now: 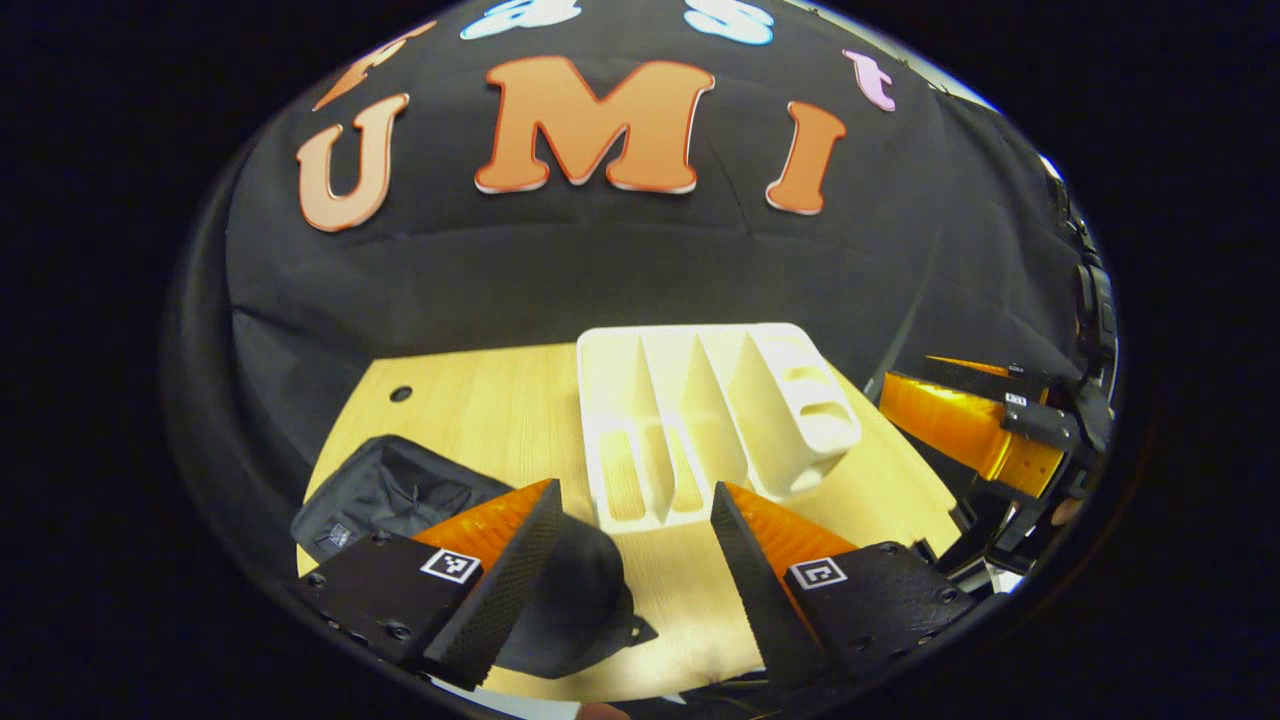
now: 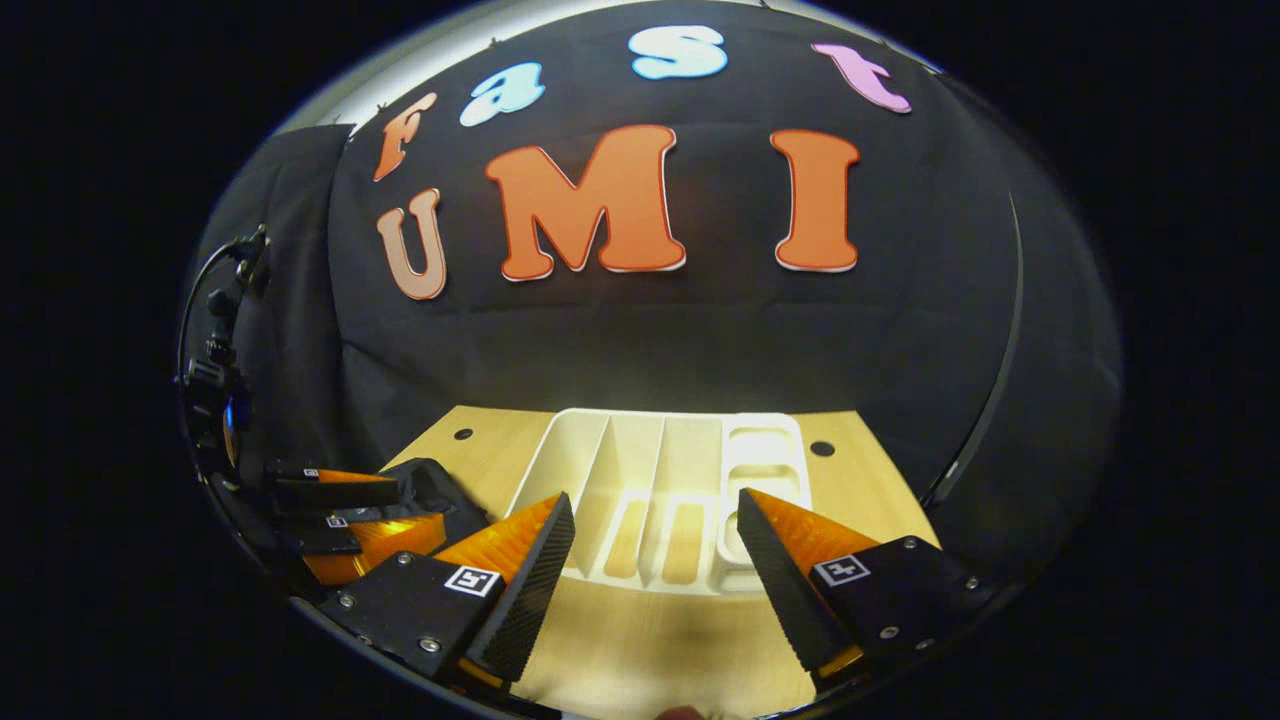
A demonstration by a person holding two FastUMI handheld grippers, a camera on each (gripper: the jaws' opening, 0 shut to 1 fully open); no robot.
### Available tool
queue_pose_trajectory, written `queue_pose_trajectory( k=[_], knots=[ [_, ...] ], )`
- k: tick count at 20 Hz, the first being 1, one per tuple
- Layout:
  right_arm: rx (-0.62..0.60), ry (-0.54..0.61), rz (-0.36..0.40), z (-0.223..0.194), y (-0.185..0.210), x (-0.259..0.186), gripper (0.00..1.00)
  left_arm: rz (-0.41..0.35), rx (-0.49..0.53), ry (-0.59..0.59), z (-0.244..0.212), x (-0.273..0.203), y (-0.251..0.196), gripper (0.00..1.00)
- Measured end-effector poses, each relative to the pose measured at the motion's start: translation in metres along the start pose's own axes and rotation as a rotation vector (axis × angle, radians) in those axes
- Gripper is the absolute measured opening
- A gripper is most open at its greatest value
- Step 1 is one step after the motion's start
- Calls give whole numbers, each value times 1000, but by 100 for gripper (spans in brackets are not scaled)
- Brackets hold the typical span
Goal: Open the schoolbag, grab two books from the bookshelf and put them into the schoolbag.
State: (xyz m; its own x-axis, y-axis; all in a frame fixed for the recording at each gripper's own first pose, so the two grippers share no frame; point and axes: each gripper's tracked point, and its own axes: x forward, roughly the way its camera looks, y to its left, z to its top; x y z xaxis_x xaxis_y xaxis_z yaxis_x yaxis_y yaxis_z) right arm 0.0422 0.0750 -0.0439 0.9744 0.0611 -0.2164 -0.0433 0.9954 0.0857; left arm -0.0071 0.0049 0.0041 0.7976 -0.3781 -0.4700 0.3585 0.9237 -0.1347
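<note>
A white bookshelf rack (image 1: 700, 420) (image 2: 660, 490) stands on the wooden table, its dividers and slotted base showing bare. The black schoolbag (image 1: 400, 490) lies left of it, seemingly unzipped with dark lining showing; a rounded black flap (image 1: 585, 600) hangs toward the front edge. My left gripper (image 1: 635, 520) hovers open above the table between bag and rack, holding nothing. My right gripper (image 2: 655, 540) is open too, hanging in front of the rack. The right gripper (image 1: 990, 420) appears right of the rack in the left gripper view. In the right gripper view the left gripper (image 2: 340, 510) covers part of the bag (image 2: 430, 485).
The light wooden table (image 1: 480, 400) (image 2: 640, 650) has small round holes (image 1: 401, 393) (image 2: 822, 448) near its back corners. Black cloth walls close in behind and at the sides. Bare wood lies in front of the rack.
</note>
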Motion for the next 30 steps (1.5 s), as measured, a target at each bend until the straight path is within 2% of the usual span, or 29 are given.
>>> queue_pose_trajectory(
  k=[4, 8, 9, 15, 16, 17, 18, 22, 25, 30],
  knots=[
    [-40, -101, -3, 26, -12, -19, 98, 52, -8, -173, 24, -9, 3, 96],
    [-49, -171, -23, 39, -22, -35, 98, 93, -36, -294, 34, -21, 5, 96],
    [-51, -182, -19, 40, -25, -38, 98, 81, -27, -324, 34, -24, 2, 96],
    [-56, -239, -30, 34, -31, -48, 97, 165, 48, -514, 60, -58, -8, 95],
    [-56, -249, -29, 34, -30, -48, 98, 165, 58, -532, 59, -60, -12, 91],
    [-58, -254, -31, 32, -30, -51, 98, 162, 68, -550, 59, -62, -14, 95],
    [-62, -263, -31, 31, -31, -51, 98, 168, 77, -551, 58, -63, -15, 91],
    [-67, -283, -34, 29, -31, -51, 98, 175, 77, -540, 51, -60, -19, 93],
    [-62, -277, -40, 23, -33, -51, 97, 127, 72, -511, 45, -52, -29, 93],
    [-69, -279, -35, 22, -30, -47, 97, 146, 64, -526, 49, -58, -25, 92]
  ],
)
